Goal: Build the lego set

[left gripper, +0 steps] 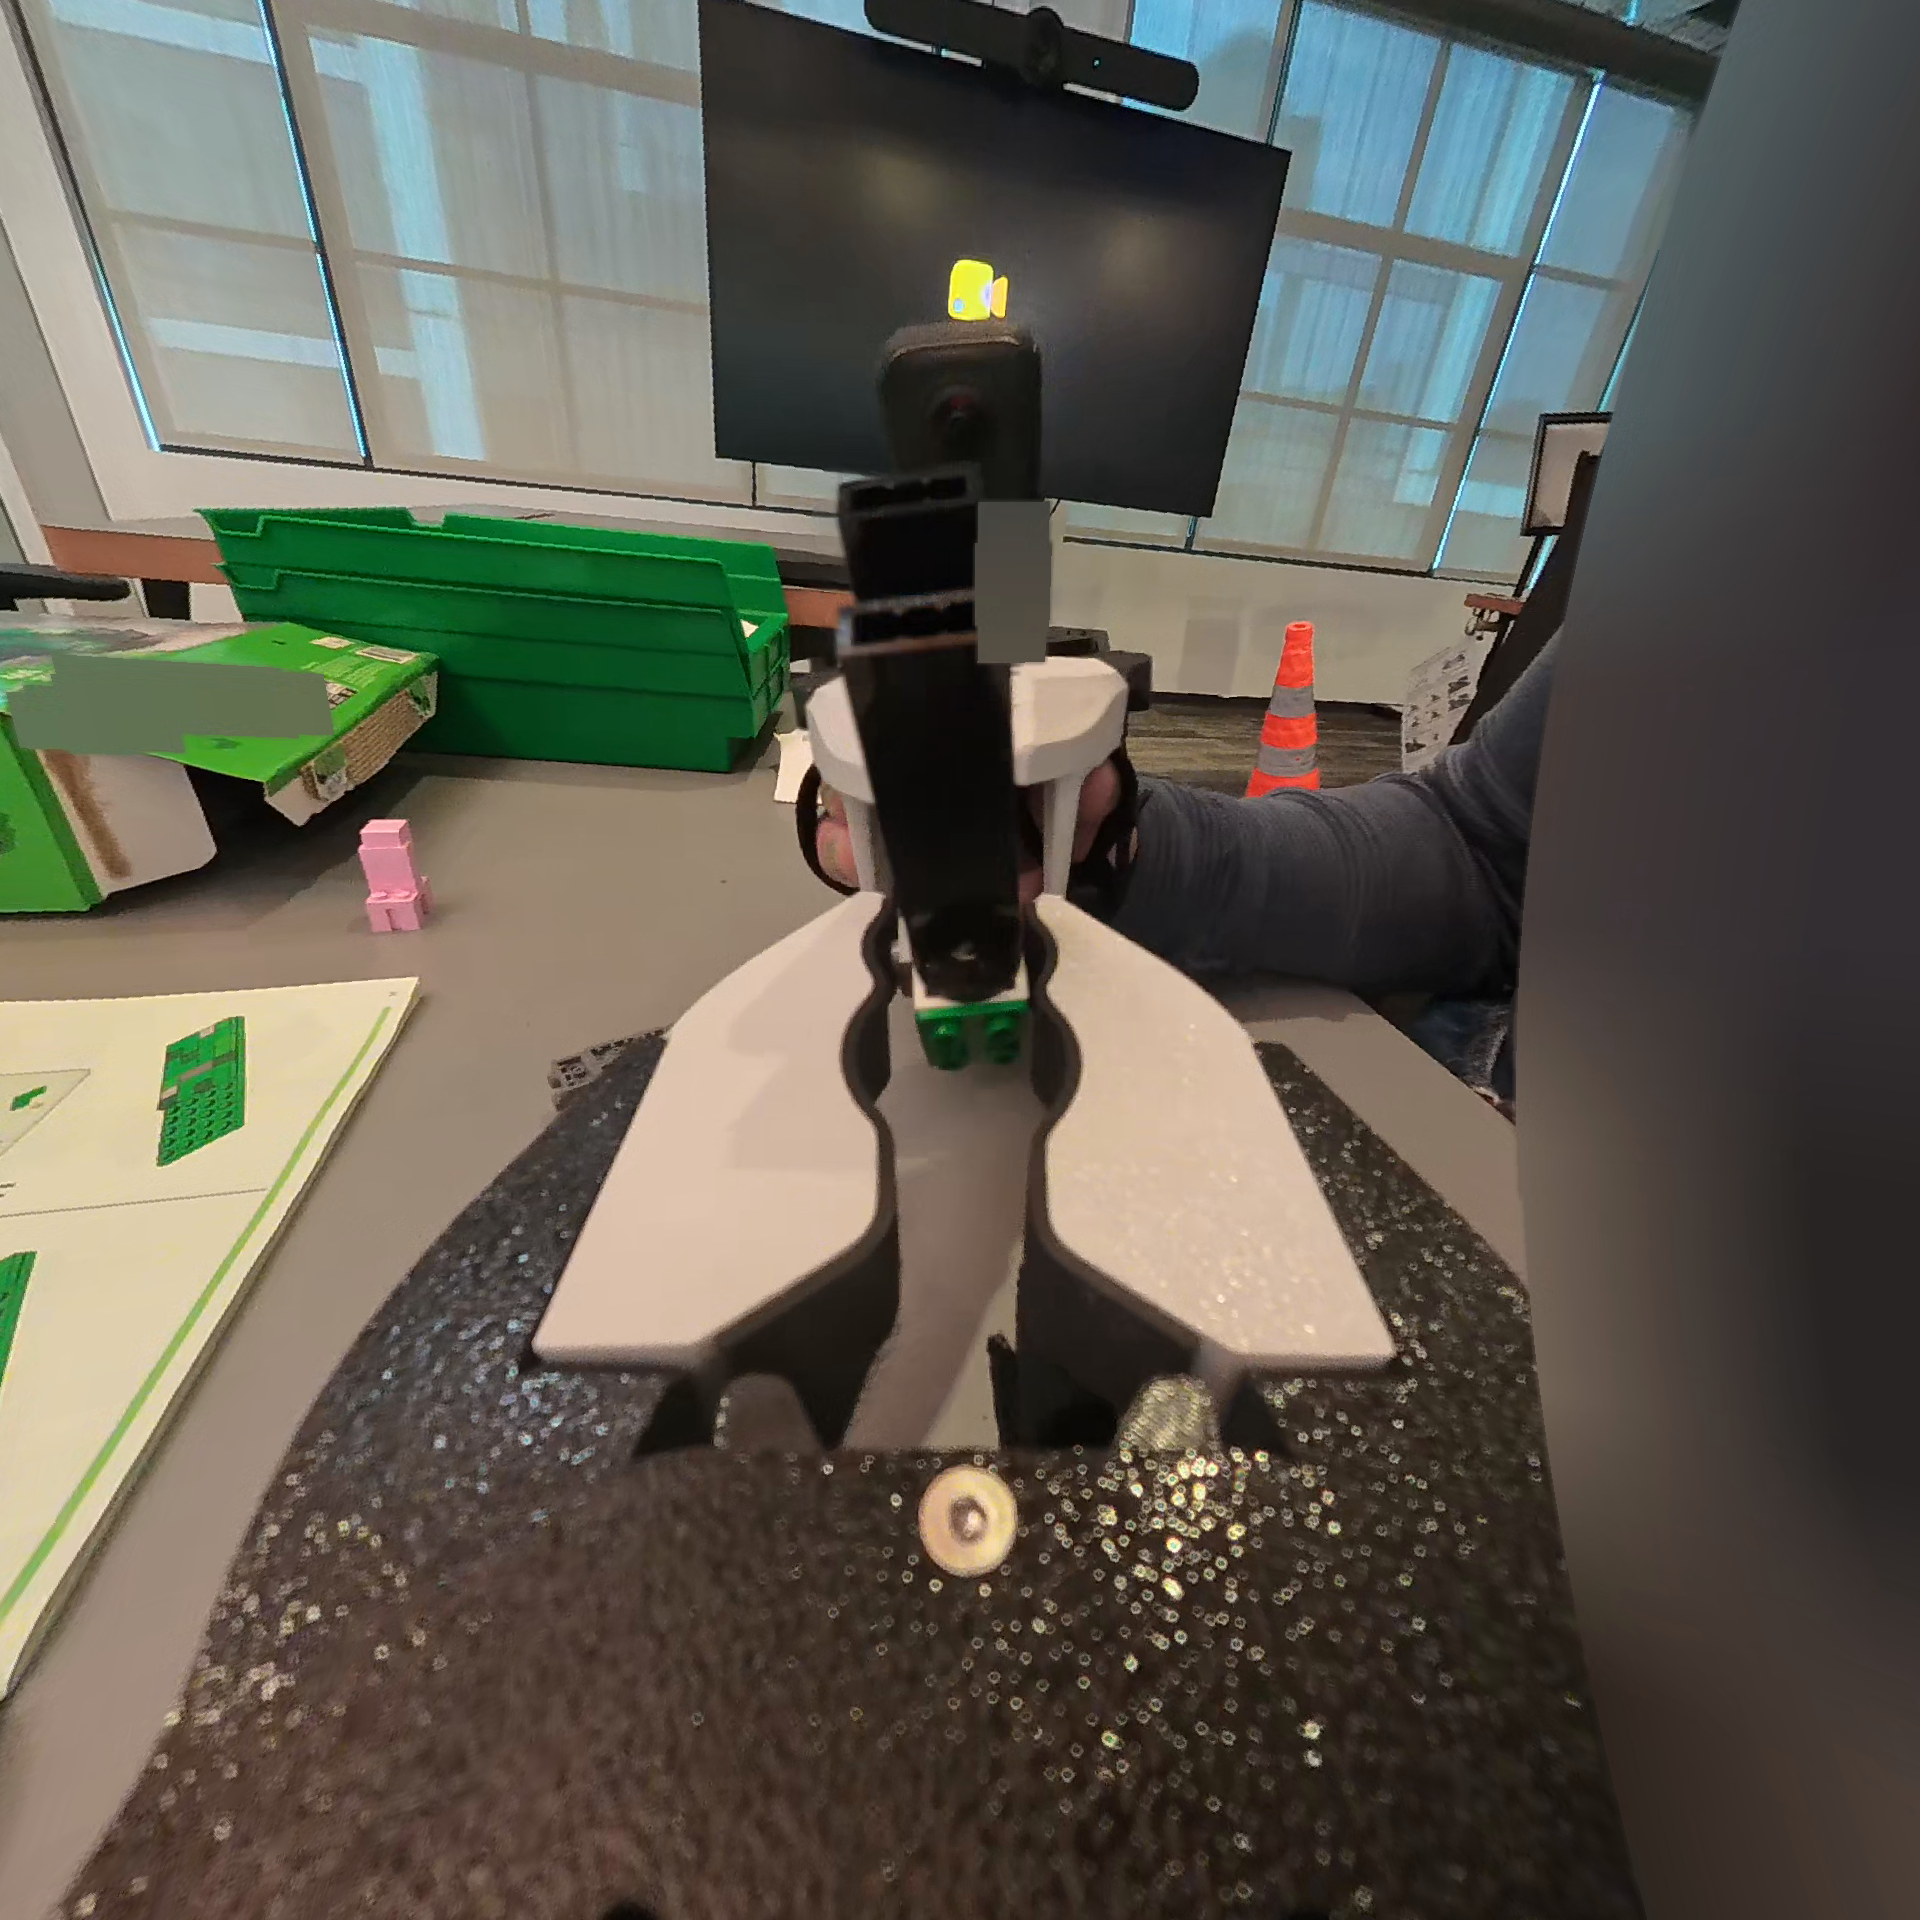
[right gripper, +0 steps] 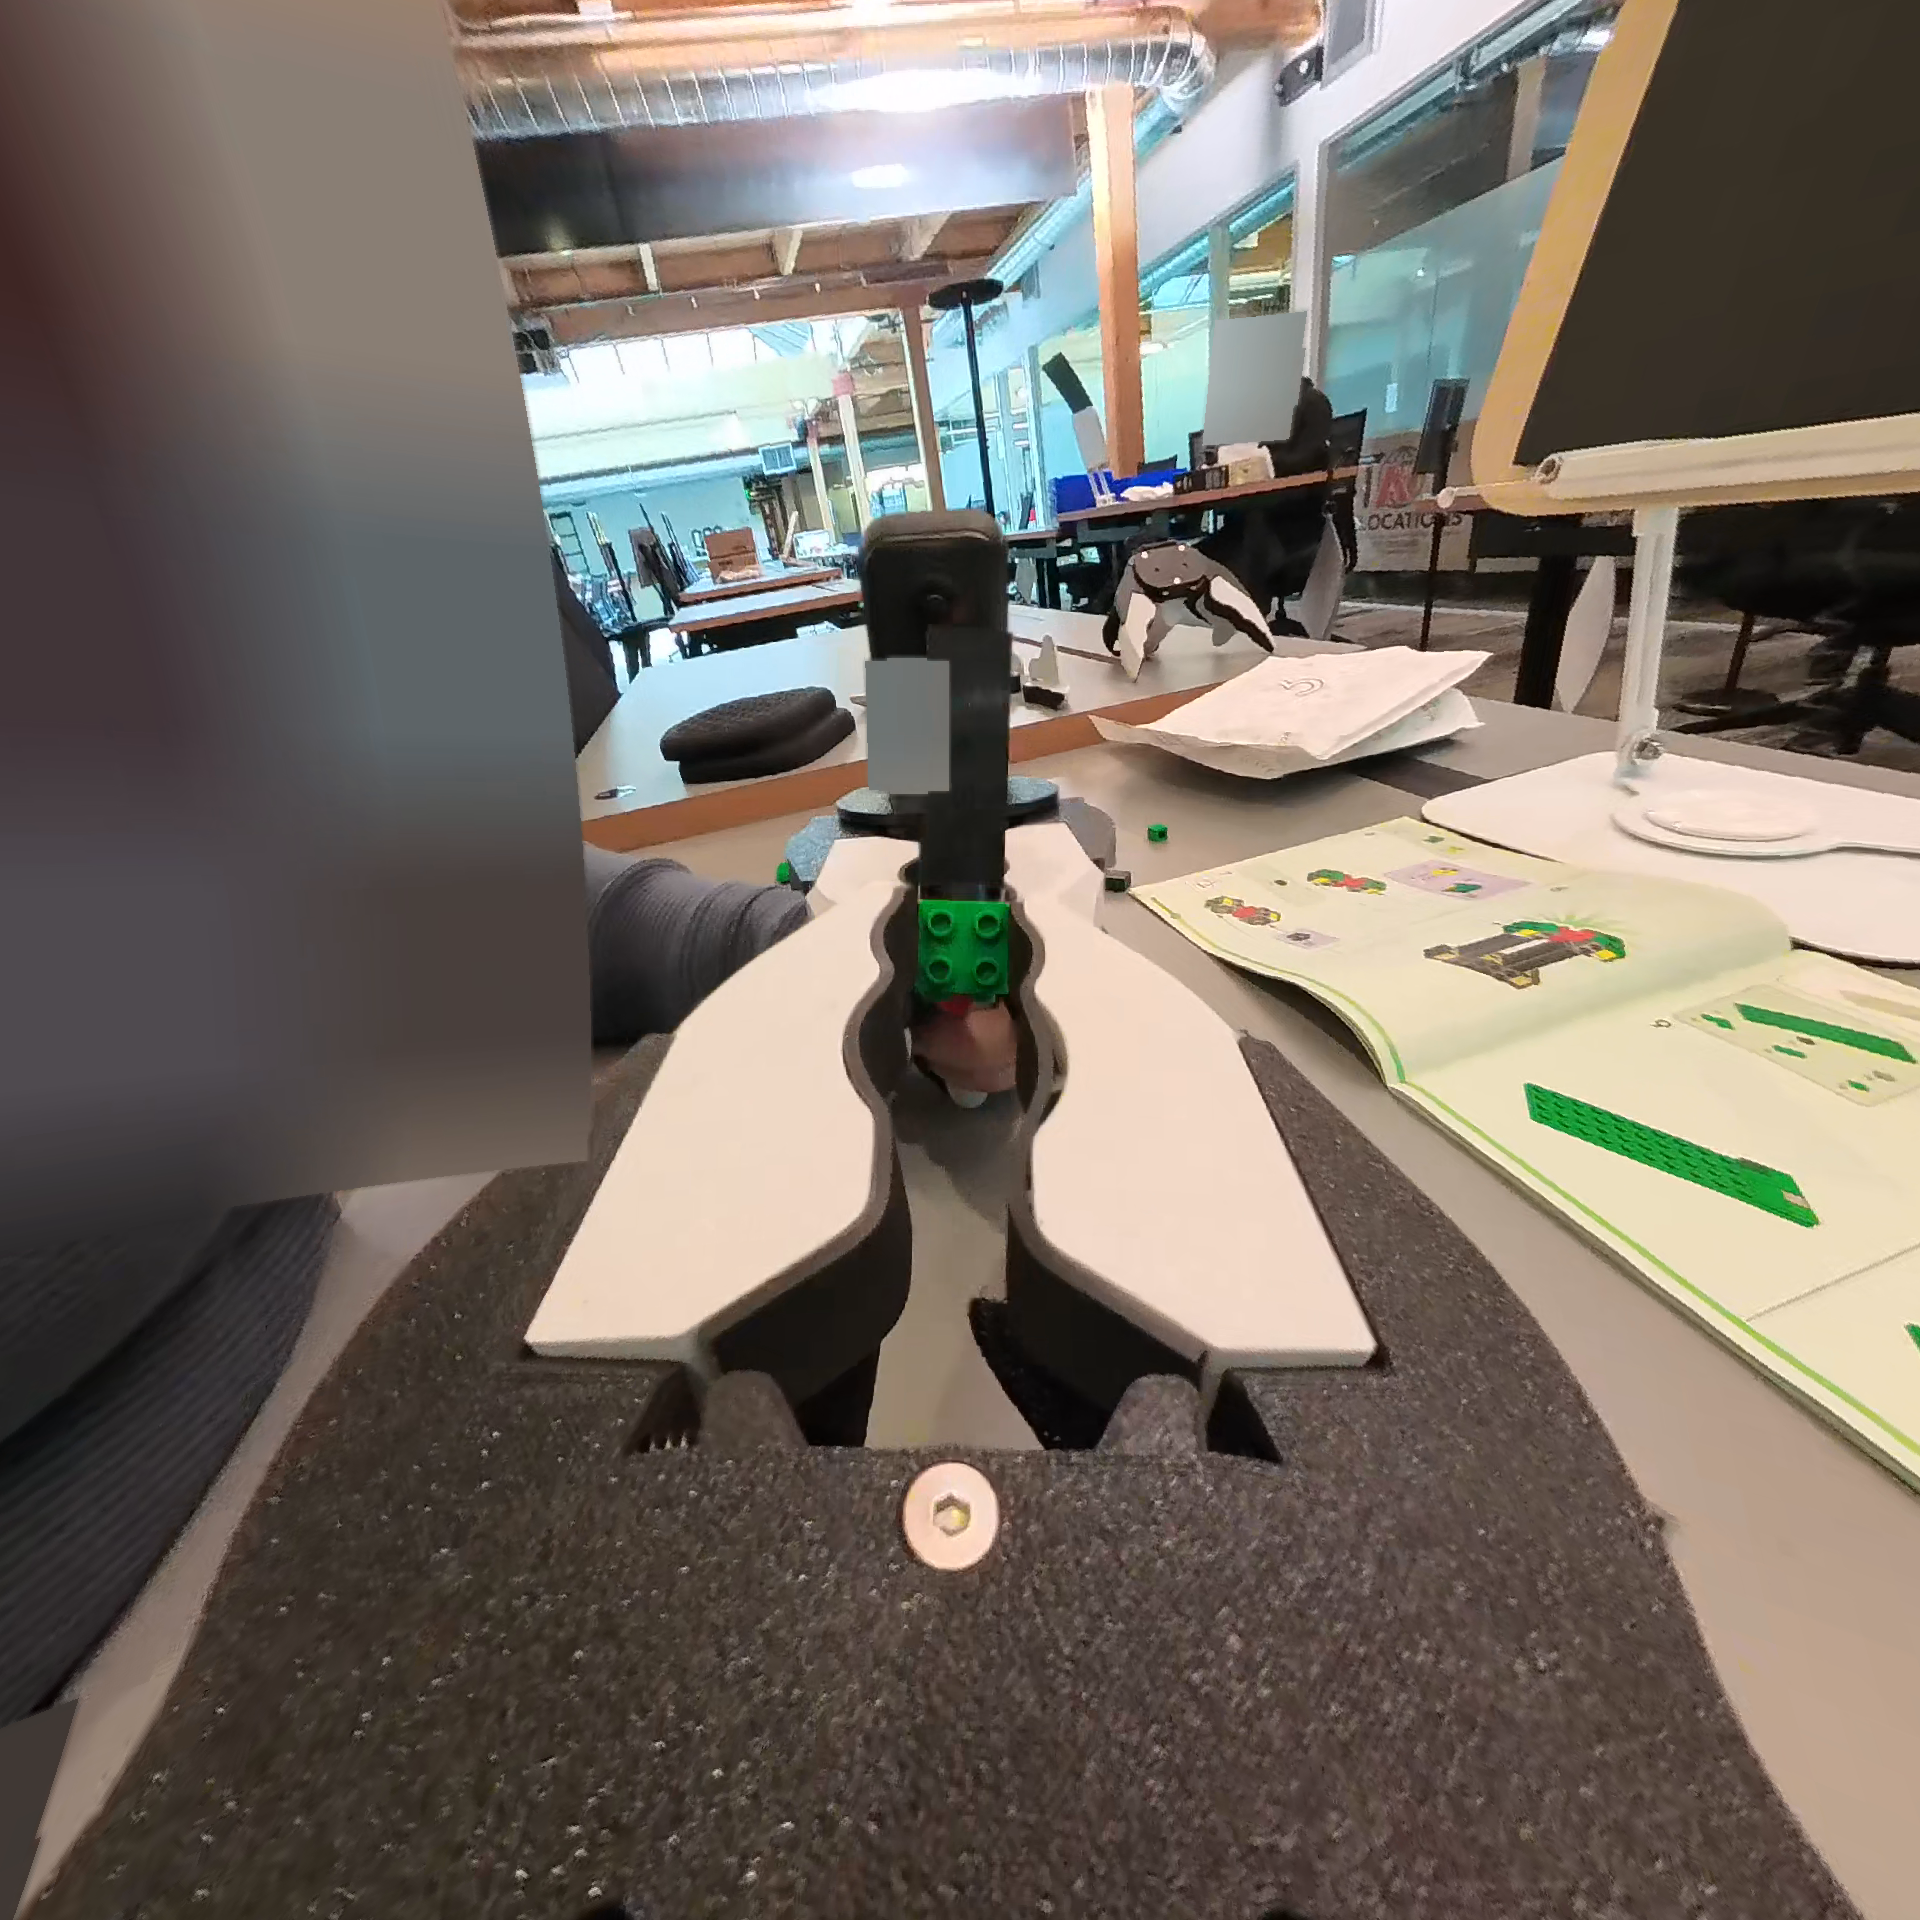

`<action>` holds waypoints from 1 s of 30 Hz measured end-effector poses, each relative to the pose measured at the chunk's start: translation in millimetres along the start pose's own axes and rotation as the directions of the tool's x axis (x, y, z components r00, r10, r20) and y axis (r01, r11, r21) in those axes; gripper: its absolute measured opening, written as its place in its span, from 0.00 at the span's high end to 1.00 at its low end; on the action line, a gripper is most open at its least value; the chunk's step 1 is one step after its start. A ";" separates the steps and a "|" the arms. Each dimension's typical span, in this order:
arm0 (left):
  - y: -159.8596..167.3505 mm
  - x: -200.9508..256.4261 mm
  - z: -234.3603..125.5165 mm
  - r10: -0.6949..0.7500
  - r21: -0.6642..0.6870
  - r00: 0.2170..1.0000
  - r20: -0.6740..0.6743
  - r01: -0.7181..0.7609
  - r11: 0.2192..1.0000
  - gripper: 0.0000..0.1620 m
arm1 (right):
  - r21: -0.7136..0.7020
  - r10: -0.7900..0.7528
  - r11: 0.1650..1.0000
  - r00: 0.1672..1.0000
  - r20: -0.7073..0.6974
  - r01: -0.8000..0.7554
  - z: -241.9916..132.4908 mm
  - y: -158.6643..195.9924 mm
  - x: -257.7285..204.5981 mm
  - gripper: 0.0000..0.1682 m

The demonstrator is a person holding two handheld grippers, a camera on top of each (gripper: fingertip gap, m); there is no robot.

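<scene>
My left gripper (left gripper: 961,925) is shut on a small green 2x2 brick (left gripper: 971,1039) with a white piece on it. A long black brick piece (left gripper: 925,727) rises from that brick toward the camera of the right gripper (left gripper: 1070,717), which faces mine and is held by a hand. In the right wrist view my right gripper (right gripper: 958,904) is shut on a green 2x2 brick (right gripper: 961,956), studs toward the camera, with something red and a fingertip just below it. The left gripper (right gripper: 1049,862) sits right behind it. How the pieces join is hidden.
An open instruction booklet (left gripper: 156,1195) (right gripper: 1558,1039) lies on the grey table (left gripper: 582,914). A pink figure (left gripper: 390,878), a green box (left gripper: 208,707) and green bins (left gripper: 499,623) stand at the far left. A sleeved arm (left gripper: 1299,883) reaches in; a white lamp base (right gripper: 1714,821) is at the right. Less than 4 cm separates the two grippers' tips. The pink figure (left gripper: 390,878) is about 25 cm from both grippers' fingertips.
</scene>
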State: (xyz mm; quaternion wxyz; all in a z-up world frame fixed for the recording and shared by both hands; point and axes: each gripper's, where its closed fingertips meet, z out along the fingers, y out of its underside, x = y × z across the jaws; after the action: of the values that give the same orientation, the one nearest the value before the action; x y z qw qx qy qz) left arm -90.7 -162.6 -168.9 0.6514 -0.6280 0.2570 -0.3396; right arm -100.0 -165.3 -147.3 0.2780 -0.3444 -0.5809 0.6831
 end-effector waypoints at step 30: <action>19.9 -5.2 2.6 -0.037 -0.165 0.999 0.016 0.039 0.985 0.83 | -0.212 -0.047 0.976 0.999 -0.022 0.042 -8.2 31.6 7.3 0.91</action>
State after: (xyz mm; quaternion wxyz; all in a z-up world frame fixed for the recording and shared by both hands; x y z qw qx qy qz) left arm -89.7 -157.3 -188.9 0.5919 -0.6869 0.2682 -0.3254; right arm -97.3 -160.1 -180.2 0.2626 -0.3681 -0.6542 0.6062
